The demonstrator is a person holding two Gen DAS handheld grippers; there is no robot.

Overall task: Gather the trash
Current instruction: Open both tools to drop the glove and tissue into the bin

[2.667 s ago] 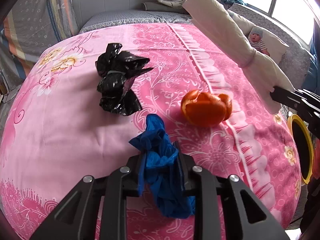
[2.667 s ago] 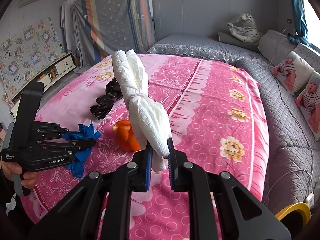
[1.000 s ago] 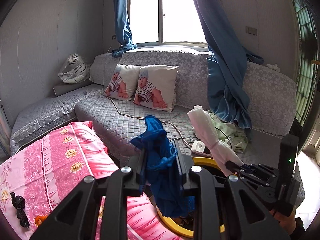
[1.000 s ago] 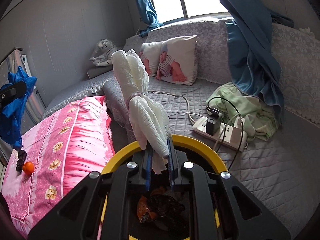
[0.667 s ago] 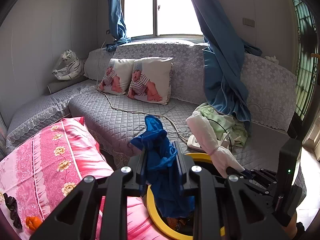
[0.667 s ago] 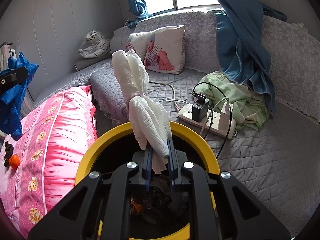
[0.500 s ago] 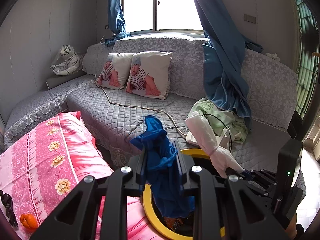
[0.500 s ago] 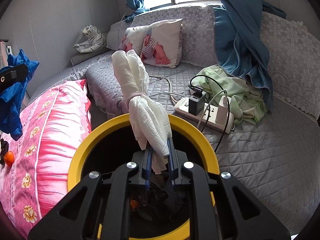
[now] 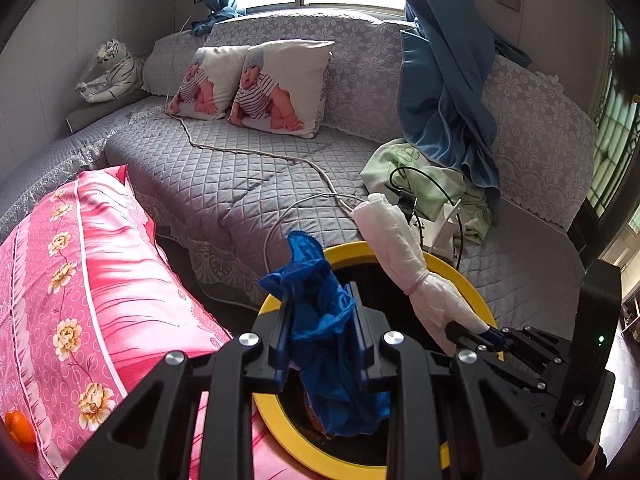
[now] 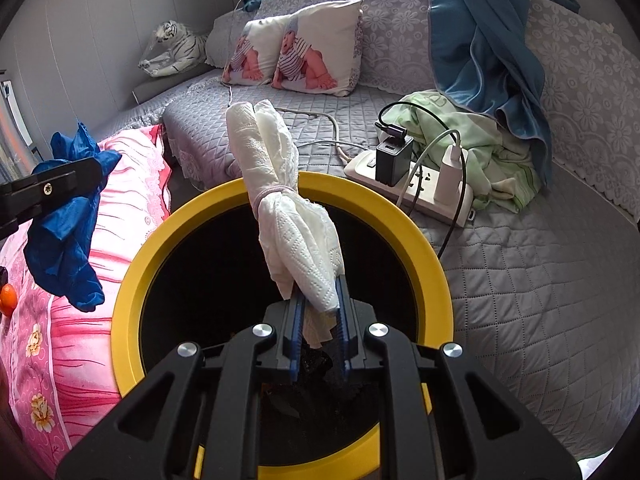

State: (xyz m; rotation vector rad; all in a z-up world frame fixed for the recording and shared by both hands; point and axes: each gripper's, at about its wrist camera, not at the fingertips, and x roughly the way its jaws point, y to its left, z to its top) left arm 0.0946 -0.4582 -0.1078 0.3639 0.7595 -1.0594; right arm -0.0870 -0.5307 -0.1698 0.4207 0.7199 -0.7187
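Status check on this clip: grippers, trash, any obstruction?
Left gripper shut on blue glove. Right gripper shut on white tissue bundle. Both over yellow-rimmed bin; nothing blocks its opening.

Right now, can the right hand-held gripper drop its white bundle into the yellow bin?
Probably yes. The right hand-held gripper holds the white bundle directly over the yellow bin, whose opening looks unobstructed; the left hand-held gripper sits off to the side.
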